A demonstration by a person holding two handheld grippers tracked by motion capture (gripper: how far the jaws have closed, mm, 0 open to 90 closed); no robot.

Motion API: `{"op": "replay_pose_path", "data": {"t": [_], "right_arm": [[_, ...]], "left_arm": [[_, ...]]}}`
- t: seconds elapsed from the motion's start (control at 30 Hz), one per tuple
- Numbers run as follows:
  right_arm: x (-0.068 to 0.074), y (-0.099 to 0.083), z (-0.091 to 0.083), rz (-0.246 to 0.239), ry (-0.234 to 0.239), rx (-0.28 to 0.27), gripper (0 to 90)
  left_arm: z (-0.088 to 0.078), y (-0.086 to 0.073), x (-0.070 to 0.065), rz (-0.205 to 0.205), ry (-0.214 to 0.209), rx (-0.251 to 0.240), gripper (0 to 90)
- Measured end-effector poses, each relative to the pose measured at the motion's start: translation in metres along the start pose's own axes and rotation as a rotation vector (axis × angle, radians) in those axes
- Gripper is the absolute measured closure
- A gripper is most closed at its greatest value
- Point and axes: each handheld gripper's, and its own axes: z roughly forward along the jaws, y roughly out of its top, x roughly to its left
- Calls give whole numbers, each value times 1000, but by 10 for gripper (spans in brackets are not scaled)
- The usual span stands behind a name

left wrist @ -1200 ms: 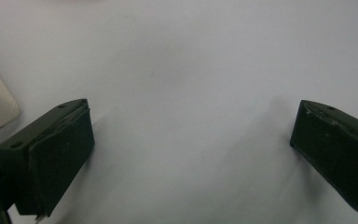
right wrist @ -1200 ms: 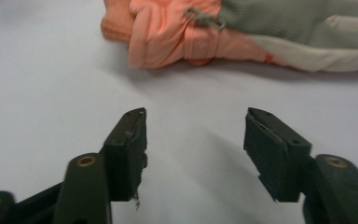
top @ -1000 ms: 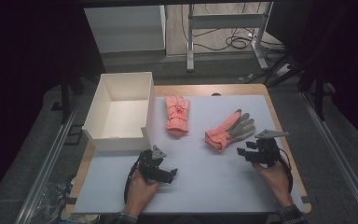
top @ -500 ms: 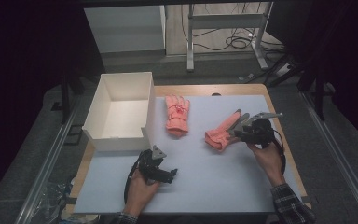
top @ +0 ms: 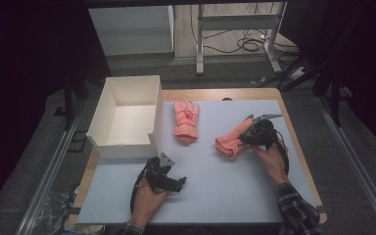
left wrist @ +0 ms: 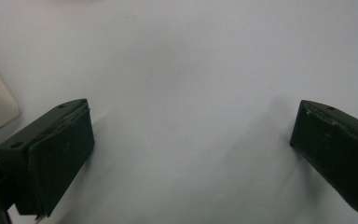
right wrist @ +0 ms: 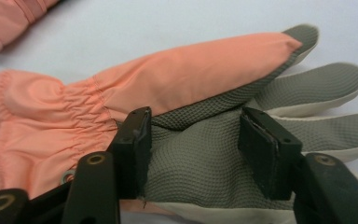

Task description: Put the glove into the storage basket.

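On the pale mat (top: 235, 181), the right-hand glove (right wrist: 177, 93) lies palm-side up directly under the right gripper (right wrist: 193, 144), whose half-open jaws straddle and press its grey palm, not yet closed. The left gripper (left wrist: 191, 154) rests wide open on bare mat, holding nothing.
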Motion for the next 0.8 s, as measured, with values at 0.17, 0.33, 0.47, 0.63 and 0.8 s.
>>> {"op": "replay_pose_path", "data": {"t": [0.17, 0.33, 0.47, 0.63, 0.8], "right_arm": [[5, -6, 5, -19, -39, -1, 603], [8, -13, 5, -17, -46, -22, 778], [8, -11, 4, -23, -57, -10, 855], [6, -9, 1, -12, -40, -17, 871], [1, -9, -4, 19, 7, -50, 874]], "left_arm": [[0, 0, 0, 1, 0, 0, 0], [0, 0, 0, 1, 0, 0, 0], [0, 0, 0, 1, -1, 0, 0], [0, 0, 0, 1, 0, 1, 0], [0, 0, 0, 1, 0, 1, 0]]}}
